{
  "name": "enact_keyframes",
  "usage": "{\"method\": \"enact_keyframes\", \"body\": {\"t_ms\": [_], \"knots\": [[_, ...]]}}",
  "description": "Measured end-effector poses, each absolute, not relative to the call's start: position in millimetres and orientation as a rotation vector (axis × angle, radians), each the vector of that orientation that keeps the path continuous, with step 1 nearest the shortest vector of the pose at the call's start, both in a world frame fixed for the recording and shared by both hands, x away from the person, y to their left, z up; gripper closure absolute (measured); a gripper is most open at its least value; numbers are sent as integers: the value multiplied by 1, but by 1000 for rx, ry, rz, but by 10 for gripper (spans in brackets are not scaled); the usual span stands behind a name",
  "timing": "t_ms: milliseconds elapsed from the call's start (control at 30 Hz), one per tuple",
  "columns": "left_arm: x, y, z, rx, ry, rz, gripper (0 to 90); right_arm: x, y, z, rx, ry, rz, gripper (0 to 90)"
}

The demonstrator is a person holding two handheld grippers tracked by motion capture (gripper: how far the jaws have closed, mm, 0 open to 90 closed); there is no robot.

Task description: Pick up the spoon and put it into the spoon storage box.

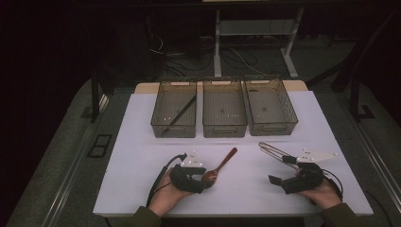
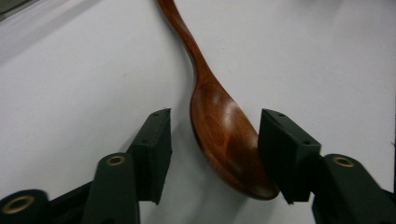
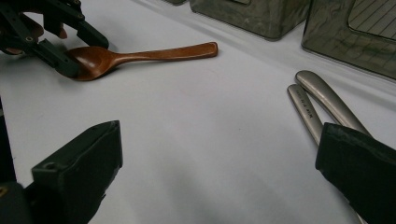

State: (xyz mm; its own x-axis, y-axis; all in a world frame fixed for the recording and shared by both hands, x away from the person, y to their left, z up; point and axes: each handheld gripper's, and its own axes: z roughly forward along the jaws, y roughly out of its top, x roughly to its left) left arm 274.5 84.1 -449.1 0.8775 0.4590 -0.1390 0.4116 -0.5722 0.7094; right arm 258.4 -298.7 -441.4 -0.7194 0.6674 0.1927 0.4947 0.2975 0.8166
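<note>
My left tool (image 2: 212, 154) sits open around the wooden spoon's (image 2: 224, 130) bowl near the worktop's (image 1: 142, 142) front edge. Right tool (image 3: 224, 172) open beside metal tongs (image 3: 317, 105), their engraving unreadable.

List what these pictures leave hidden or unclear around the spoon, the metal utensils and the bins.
- Wooden spoon: left gripper view, handle end cut off by the top edge.
- Metal utensils: right gripper view, working ends behind the right gripper; type unclear.
- Left bin: high view, dark stick inside too dim to identify.
- Middle bin and right bin: small specks inside too small to name.
</note>
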Motion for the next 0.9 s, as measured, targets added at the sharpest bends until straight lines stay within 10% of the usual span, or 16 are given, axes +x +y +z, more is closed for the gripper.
{"method": "enact_keyframes", "body": {"t_ms": [900], "knots": [[271, 75, -447, 2275, 624, 56, 746, 258, -299, -441, 1078, 2377, 1393, 0]]}}
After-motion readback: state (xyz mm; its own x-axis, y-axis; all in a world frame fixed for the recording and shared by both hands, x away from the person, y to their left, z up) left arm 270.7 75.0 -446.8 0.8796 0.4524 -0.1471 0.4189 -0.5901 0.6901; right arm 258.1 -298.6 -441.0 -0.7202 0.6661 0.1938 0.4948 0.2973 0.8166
